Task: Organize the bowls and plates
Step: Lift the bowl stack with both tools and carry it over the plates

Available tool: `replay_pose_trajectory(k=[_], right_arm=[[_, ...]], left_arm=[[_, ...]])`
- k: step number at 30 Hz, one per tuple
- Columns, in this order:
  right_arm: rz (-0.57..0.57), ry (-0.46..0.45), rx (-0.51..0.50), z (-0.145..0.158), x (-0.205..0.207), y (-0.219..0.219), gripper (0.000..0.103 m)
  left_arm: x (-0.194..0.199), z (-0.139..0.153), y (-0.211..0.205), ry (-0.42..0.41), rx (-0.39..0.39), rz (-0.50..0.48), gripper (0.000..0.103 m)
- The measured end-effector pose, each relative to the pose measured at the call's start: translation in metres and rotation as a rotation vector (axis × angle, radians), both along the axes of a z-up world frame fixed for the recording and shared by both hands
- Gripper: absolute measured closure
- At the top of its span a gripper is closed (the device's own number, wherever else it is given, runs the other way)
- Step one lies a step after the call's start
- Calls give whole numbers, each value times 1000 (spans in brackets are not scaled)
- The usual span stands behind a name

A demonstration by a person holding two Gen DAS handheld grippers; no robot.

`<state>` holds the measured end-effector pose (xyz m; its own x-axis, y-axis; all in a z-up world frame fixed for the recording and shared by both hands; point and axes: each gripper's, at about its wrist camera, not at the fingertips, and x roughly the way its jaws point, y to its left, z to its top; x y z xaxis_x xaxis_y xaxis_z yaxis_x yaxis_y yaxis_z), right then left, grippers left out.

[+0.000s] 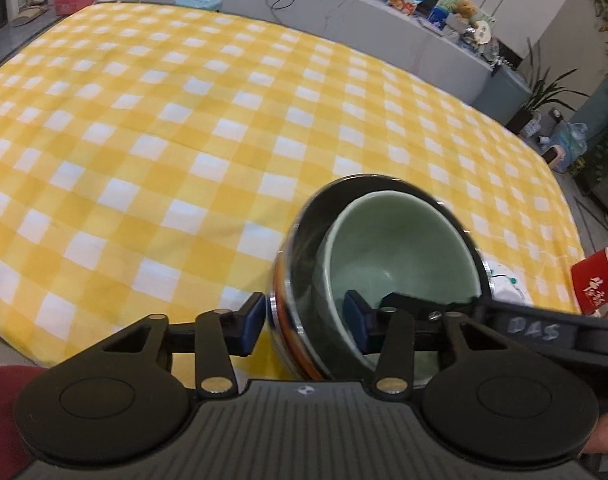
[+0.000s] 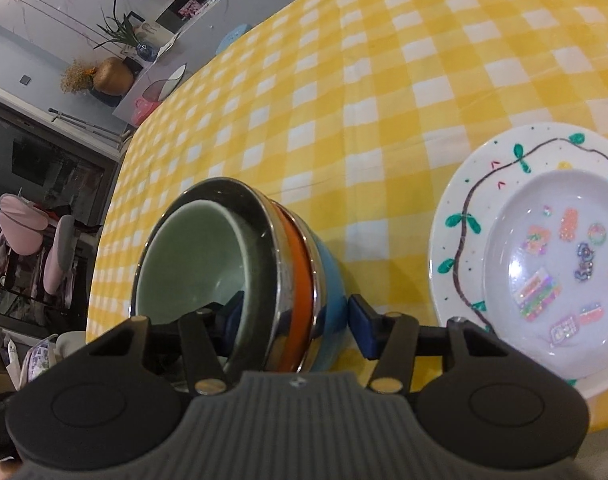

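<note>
My left tongs (image 1: 305,326) straddle the near wall of the nested bowls (image 1: 383,264), one blue pad (image 1: 252,324) outside the steel rim and the other inside the green bowl (image 1: 403,256). The outer pad sits just off the metal, so the tongs look spread wide and not clenched. My right tongs (image 2: 294,320) do the same on the opposite side: one pad down in the green bowl, the other beside the blue bowl (image 2: 329,280) at the bottom of the stack, with a gap showing, so released too.

The stack sits on the yellow checked tablecloth (image 1: 164,152), tipped toward each camera by the lens: green ceramic inside a steel bowl (image 2: 224,196), then an orange band (image 2: 298,256), then blue. I judge it heavy for its size, stiff, and slick at the polished rim; the ceramic could chip if it rattles. I would pinch the whole wall from both sides, low and firm.

Just right of it lies the white plate (image 2: 459,208) with a painted vine, a smaller sticker-dotted dish (image 2: 515,216) on it. Farther right stands a red cup (image 1: 595,284).
</note>
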<state>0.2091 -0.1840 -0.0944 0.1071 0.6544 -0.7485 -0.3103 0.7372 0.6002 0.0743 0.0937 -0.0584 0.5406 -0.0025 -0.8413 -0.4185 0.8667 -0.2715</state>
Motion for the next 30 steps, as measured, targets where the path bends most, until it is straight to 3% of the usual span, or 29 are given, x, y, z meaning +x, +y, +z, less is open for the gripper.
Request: replay_pose_trajectory(k=[6,10,17,21,25,30], right_arm=[[-32,-17,27,-1,-8,-10,54],[6,-58,22,3,-12,-9,55],[-29,-15,74,4,-9,-21,55],[-50,-19,64,25,-2,-37,55],[-92,-79,69,52,5,-65,55],[-162,-123,66,68,6,-110,57]], left_arm=[[-3,3,-2,4,15,-2,59],[-5,7,-4,21,14,15,63],[-1,24,-17,30,70,4,63],[9,41,-29,5,66,-41,63],[22,58,-47,-54,49,-114,63],[46,64,-76,-63,1,-198,63]])
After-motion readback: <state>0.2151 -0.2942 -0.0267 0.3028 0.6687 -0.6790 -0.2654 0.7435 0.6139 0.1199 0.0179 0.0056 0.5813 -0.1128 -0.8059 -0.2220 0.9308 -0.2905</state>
